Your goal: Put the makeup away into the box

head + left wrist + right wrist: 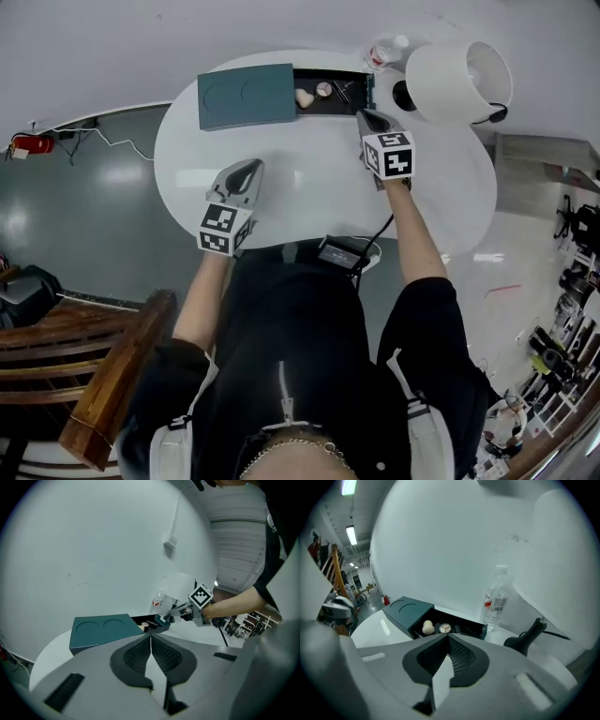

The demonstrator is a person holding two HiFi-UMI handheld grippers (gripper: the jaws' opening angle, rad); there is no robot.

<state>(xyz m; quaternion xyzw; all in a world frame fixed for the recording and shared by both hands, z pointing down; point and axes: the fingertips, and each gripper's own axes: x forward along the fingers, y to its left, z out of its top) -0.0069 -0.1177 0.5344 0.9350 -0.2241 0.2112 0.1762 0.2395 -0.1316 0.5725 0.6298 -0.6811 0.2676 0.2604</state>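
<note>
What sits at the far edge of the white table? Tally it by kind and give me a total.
Teal box: 1
Beige makeup sponge: 1
Round compact: 1
Water bottle: 1
Lamp: 1
Total: 5, leaving out the dark slim items in the box, which are too small to count.

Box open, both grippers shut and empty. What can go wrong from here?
1. The water bottle stands right beside the open end of the box; the right gripper, close by, might topple it.
2. Pushing the teal cover shut one-handed may slide the whole box across the smooth table.
</note>
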